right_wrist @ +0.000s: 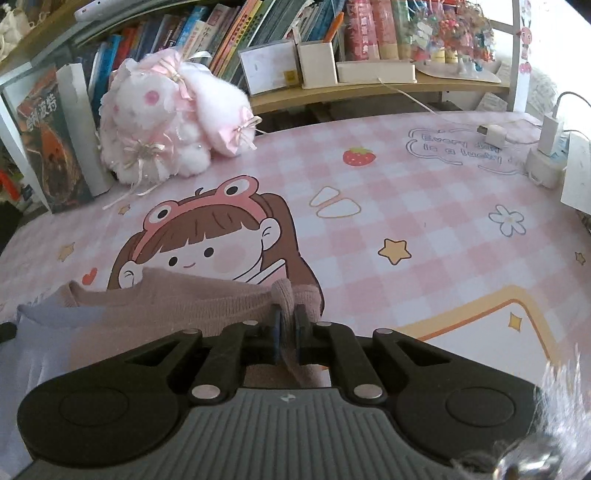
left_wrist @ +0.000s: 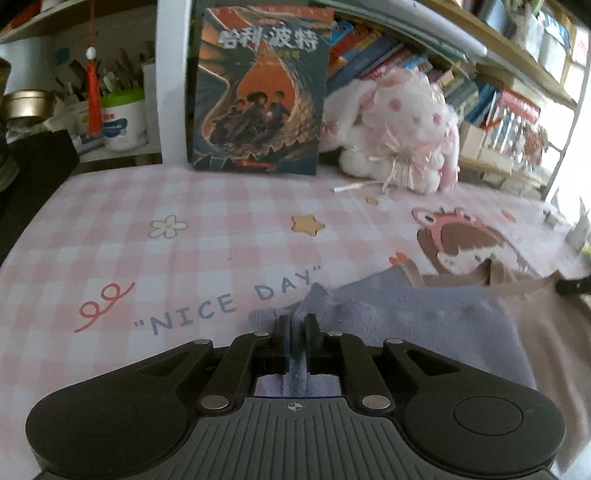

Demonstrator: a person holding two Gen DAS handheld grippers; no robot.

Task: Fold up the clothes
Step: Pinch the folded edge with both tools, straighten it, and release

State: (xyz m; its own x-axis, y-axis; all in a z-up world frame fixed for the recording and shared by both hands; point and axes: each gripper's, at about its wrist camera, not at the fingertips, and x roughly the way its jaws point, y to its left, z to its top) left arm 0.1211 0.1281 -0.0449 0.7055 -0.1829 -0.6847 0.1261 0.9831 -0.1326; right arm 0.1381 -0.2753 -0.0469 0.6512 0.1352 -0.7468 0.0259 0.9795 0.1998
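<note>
So both grippers are clamping down on the sweater (right_wrist: 177, 306) rn, which is lying on the pink checked desk mat (right_wrist: 406, 206) w/ its neckline covering the bottom of the cartoon girl print (right_wrist: 207, 240). Left gripper (left_wrist: 295, 325) is pinching the lavender corner just right of the "NICE DAY" text (left_wrist: 229, 302), jaws nearly closed on a bunch of fabric. Right gripper (right_wrist: 286, 321) is squeezing the beige shoulder at the girl's lower right edge, same deal.

The garment (right_wrist: 173, 306) lies on the tablecloth (right_wrist: 424, 229) at the lower left of the right wrist view, and at the lower right of the left wrist view. Behind it, at the table's back edge, a plush rabbit (left_wrist: 402, 129) sits right of an upright book (left_wrist: 258, 92). Bookshelves (right_wrist: 258, 33) stand behind both. Chargers (right_wrist: 546, 147) rest at the right wrist view's far right.
</note>
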